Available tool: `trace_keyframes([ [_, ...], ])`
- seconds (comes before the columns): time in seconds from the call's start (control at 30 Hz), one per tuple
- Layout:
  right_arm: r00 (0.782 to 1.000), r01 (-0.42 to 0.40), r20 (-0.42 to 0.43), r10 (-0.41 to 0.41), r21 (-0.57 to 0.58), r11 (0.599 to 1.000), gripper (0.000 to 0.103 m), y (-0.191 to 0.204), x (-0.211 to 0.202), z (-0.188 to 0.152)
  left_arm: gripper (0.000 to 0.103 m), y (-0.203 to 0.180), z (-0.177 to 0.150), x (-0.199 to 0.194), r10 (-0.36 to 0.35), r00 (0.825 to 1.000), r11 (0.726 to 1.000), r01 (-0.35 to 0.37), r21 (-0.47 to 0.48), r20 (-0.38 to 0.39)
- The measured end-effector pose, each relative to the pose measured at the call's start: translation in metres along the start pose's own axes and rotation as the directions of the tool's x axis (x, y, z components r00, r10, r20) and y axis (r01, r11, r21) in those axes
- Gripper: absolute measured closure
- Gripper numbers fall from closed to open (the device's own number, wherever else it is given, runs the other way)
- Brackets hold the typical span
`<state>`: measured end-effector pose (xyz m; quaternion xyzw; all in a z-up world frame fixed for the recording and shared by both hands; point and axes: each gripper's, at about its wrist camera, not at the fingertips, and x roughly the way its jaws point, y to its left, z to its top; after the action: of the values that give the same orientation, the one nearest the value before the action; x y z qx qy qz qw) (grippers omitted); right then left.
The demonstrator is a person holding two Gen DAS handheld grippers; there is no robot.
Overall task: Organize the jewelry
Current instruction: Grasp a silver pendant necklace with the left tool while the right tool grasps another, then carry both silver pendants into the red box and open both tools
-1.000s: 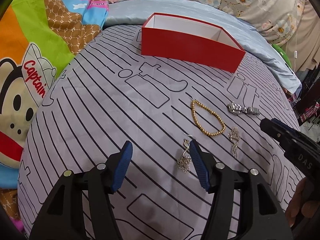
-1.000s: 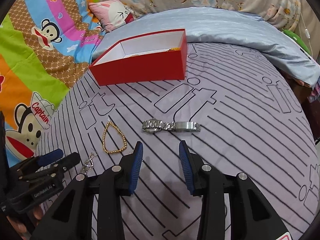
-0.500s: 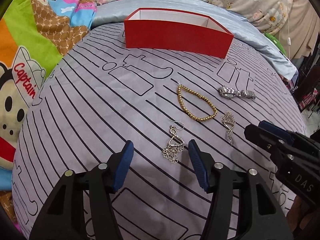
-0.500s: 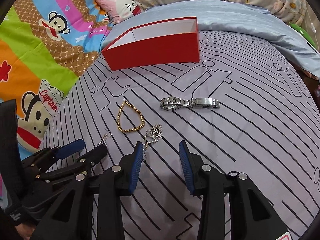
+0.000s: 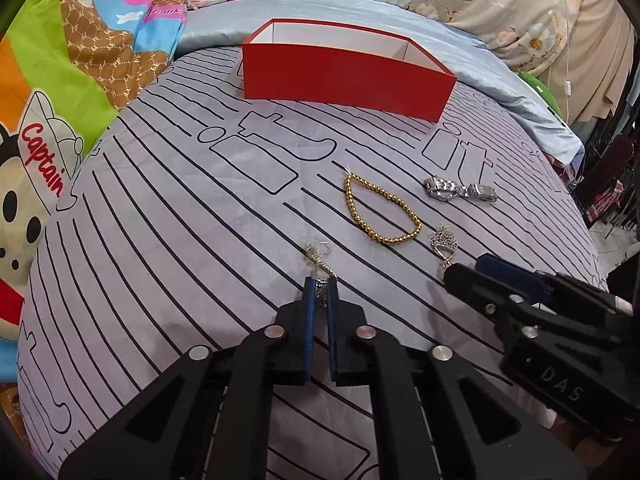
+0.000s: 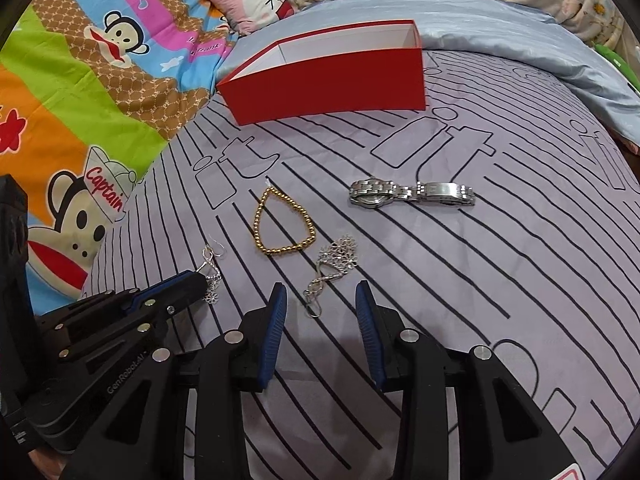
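Left tool (image 5: pixel 320 289) pinches earring (image 5: pixel 318 254), hook pointing away; right tool (image 6: pixel 320 300) half-open.

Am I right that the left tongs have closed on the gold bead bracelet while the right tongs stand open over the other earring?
Not quite: the left tongs have just closed on a silver earring, not the gold bead bracelet, which lies untouched on the bedspread; the left wrist view shows it. The right tongs do stand open around the other earring.
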<state>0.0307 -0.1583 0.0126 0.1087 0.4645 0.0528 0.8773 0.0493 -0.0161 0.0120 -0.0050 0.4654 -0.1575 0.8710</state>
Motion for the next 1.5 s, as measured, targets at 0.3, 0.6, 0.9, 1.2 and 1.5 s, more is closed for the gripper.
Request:
trace_keyframes([
  [0.3,1.0,0.007,-0.01,-0.007,-0.021,1.0,0.087,0.009,0.012,0.003,0.101,0.008,0.003,-0.003,-0.016,1.0,0.999,0.016,-0.034,-0.009],
  [0.6,1.0,0.009,0.002,-0.009,-0.007,1.0,0.097,0.002,0.007,0.003,0.101,0.012,0.005,-0.005,-0.038,0.999,0.998,0.037,-0.053,-0.009],
  [0.9,0.998,-0.011,0.063,0.011,0.006,1.0,0.097,0.0,-0.02,0.011,0.101,0.004,0.015,-0.021,-0.069,0.998,0.996,0.07,-0.048,0.01],
  [1.2,0.989,-0.029,0.144,0.026,0.022,0.999,0.097,-0.005,-0.051,0.034,0.101,-0.005,0.039,-0.04,-0.084,0.995,0.996,0.086,-0.031,0.058],
  [1.5,0.978,-0.033,0.209,0.028,0.019,0.999,0.097,-0.011,-0.067,0.071,0.101,-0.01,0.081,-0.054,-0.094,0.987,0.995,0.097,-0.017,0.129],
])
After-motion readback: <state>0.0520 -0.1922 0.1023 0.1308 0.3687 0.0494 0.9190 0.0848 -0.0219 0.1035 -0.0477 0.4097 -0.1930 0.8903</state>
